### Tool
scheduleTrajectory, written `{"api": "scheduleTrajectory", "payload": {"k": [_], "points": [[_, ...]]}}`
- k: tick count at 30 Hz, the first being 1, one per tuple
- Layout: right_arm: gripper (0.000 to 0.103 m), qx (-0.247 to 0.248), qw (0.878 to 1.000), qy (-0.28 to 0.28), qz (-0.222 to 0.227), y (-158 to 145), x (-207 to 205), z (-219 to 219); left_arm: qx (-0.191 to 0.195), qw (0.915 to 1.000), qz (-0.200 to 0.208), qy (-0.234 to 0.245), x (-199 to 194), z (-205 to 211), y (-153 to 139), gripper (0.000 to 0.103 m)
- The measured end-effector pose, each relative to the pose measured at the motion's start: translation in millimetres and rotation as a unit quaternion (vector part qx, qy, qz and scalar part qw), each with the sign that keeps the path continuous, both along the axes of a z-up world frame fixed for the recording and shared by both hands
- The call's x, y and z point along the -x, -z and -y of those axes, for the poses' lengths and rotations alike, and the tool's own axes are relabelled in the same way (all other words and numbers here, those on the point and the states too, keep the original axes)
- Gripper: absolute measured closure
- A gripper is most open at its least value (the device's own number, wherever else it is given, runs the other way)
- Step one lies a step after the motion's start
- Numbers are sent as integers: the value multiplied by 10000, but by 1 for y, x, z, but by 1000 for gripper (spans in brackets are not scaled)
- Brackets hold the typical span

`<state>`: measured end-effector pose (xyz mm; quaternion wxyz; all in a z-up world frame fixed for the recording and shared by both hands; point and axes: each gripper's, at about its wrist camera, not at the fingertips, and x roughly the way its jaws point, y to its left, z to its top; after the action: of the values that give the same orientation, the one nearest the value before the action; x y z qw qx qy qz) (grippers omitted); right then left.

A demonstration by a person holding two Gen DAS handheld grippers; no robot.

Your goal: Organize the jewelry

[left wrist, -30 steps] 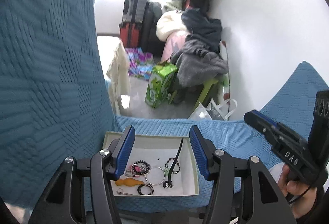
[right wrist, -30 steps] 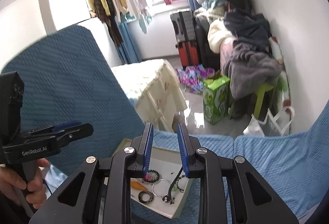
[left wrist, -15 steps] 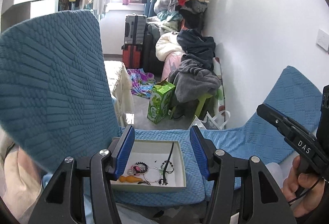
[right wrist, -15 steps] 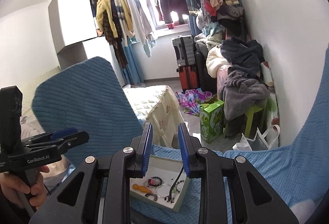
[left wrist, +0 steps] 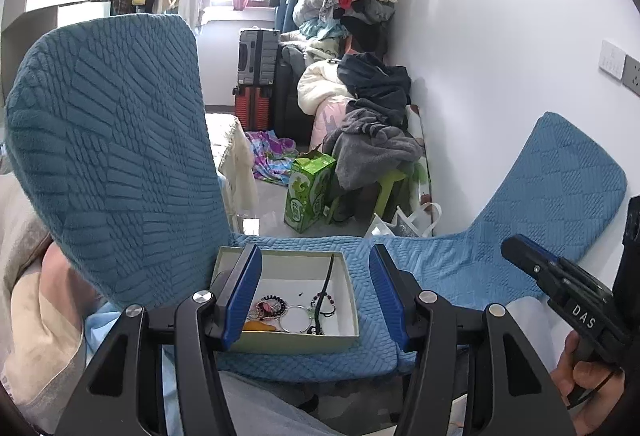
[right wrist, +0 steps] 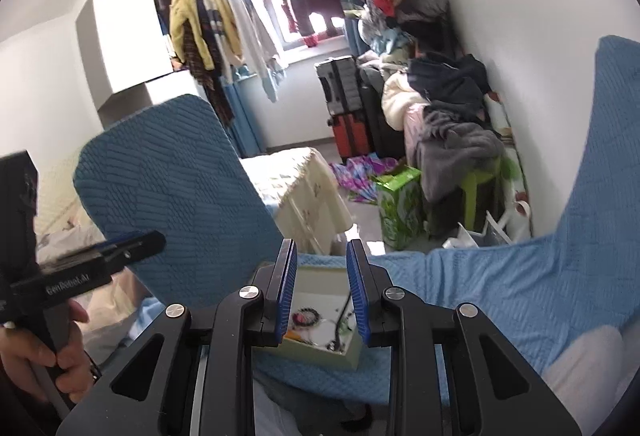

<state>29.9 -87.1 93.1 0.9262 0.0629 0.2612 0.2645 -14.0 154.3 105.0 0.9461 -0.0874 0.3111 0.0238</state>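
A shallow white box [left wrist: 296, 344] sits on a blue quilted cover [left wrist: 440, 276]. In it lie a beaded bracelet [left wrist: 272, 306], a thin metal hoop [left wrist: 294, 318], a black strap [left wrist: 327, 282] and an orange piece [left wrist: 256, 326]. My left gripper [left wrist: 316, 296] hangs above and short of the box, open wide and holding nothing. My right gripper [right wrist: 322, 296] also stays back from the box [right wrist: 320, 354], its blue pads a narrow gap apart with nothing between them. Each gripper shows at the edge of the other's view: the right gripper [left wrist: 510, 246] and the left gripper [right wrist: 148, 242].
A tall blue quilted cushion [left wrist: 112, 156] stands left of the box. Beyond the cover's far edge the floor holds a green carton [left wrist: 310, 192], a heap of clothes [left wrist: 372, 140] and suitcases [left wrist: 258, 76]. A white wall runs along the right. A hand [left wrist: 580, 368] holds the right gripper.
Both grippers have drawn back and risen from the box, which now looks smaller and lower in both views. More of the room shows. Neither opening has changed.
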Motion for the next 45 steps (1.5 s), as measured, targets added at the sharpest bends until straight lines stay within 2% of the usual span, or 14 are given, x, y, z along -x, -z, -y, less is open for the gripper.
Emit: {"api": "scheduleTrajectory", "payload": {"k": [4, 5, 7, 9, 13, 14, 17, 18, 19, 21, 26, 45], "points": [[79, 76, 9998, 162, 36, 8, 10, 5, 15, 10000, -63, 33, 5, 2, 9, 47], [75, 105, 9997, 207, 42, 10, 13, 6, -8, 10000, -85, 15, 6, 3, 11, 47], [66, 137, 9995, 266, 71, 15, 18, 8, -74, 9998, -164, -36, 6, 4, 18, 47], [49, 180, 9993, 313, 107, 20, 21, 10, -50, 9997, -241, -42, 8, 5, 25, 47], [49, 135, 9992, 364, 68, 33, 25, 15, 5, 9994, -347, -69, 10, 5, 39, 47], [46, 144, 9991, 395, 30, 35, 24, 16, 32, 9992, -389, -96, 10, 4, 43, 47], [24, 251, 9983, 529, 39, 43, 24, 16, -39, 9986, -509, -111, 9, 5, 52, 47], [21, 306, 9979, 561, 59, 45, 25, 16, -83, 9988, -477, -115, 10, 6, 53, 44], [19, 351, 9977, 574, 114, 48, 26, 15, -102, 9989, -443, -123, 11, 6, 55, 33], [5, 445, 9972, 587, 146, 54, 28, 14, -172, 9990, -390, -148, 10, 8, 59, 24], [0, 485, 9972, 575, 18, 63, 25, 15, -76, 9992, -381, -98, 12, 10, 65, 23], [0, 722, 9956, 594, -45, 70, 24, 8, 58, 9969, -654, -441, 12, -10, 84, 22]]}}
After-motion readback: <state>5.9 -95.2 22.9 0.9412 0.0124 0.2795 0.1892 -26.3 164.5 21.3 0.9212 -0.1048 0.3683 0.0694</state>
